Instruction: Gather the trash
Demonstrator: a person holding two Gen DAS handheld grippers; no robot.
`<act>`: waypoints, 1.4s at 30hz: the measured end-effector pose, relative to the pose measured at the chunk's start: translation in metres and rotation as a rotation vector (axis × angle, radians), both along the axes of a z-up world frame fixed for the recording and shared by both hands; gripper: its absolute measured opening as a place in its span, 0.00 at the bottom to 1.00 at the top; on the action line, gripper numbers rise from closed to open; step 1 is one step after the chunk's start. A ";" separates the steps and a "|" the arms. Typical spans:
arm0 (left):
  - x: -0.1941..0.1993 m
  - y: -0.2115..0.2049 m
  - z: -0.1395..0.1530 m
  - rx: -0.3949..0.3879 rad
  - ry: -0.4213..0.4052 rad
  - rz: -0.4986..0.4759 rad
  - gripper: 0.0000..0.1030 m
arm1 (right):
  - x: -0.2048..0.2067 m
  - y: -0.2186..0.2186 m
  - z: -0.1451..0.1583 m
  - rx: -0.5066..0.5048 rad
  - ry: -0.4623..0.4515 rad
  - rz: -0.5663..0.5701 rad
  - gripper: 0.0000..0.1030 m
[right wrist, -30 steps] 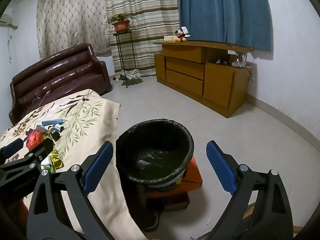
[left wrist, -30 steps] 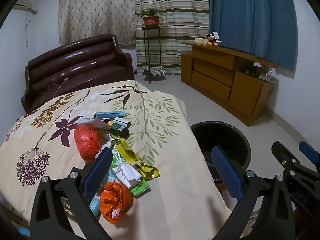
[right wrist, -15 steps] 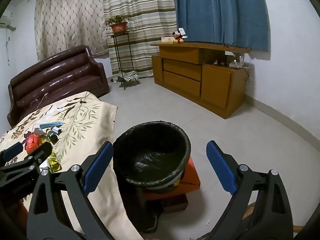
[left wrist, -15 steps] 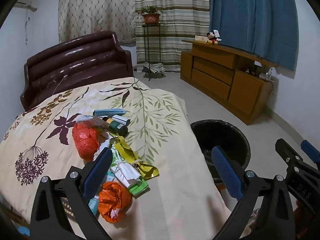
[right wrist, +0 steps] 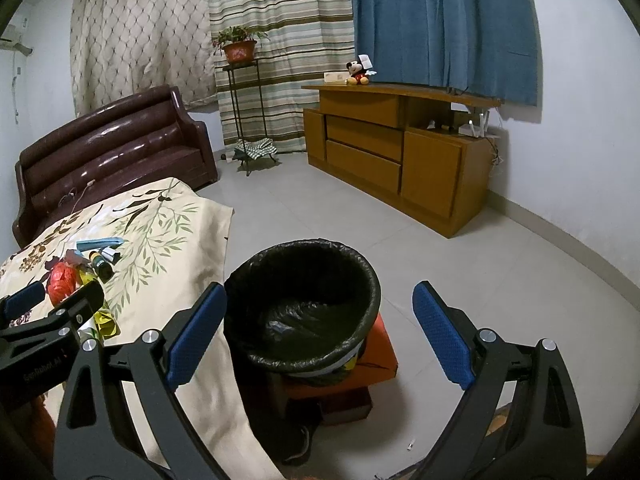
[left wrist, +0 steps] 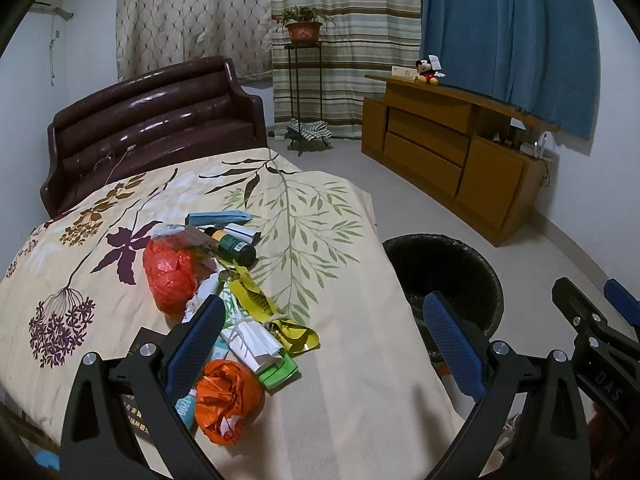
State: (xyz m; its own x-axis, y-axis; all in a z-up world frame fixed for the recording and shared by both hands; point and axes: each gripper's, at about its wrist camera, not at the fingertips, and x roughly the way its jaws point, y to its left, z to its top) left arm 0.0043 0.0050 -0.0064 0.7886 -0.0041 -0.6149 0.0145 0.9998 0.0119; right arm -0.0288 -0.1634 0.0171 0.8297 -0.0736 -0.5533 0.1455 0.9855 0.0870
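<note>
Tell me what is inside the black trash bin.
The trash bin holds only its crumpled black liner; no trash shows inside. The near rim hides part of the bottom.

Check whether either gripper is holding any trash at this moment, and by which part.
Nothing is held. The left gripper is open above the trash pile; the right gripper is open over the bin.
</note>
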 end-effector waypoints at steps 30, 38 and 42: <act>0.000 -0.003 -0.004 -0.001 0.006 0.002 0.94 | 0.002 0.004 -0.002 -0.004 0.003 0.001 0.89; 0.000 -0.004 -0.007 -0.003 0.014 0.003 0.94 | 0.002 0.005 -0.002 -0.004 0.005 0.001 0.89; 0.000 -0.004 -0.007 -0.003 0.017 0.003 0.94 | 0.003 0.005 -0.003 -0.005 0.006 0.001 0.89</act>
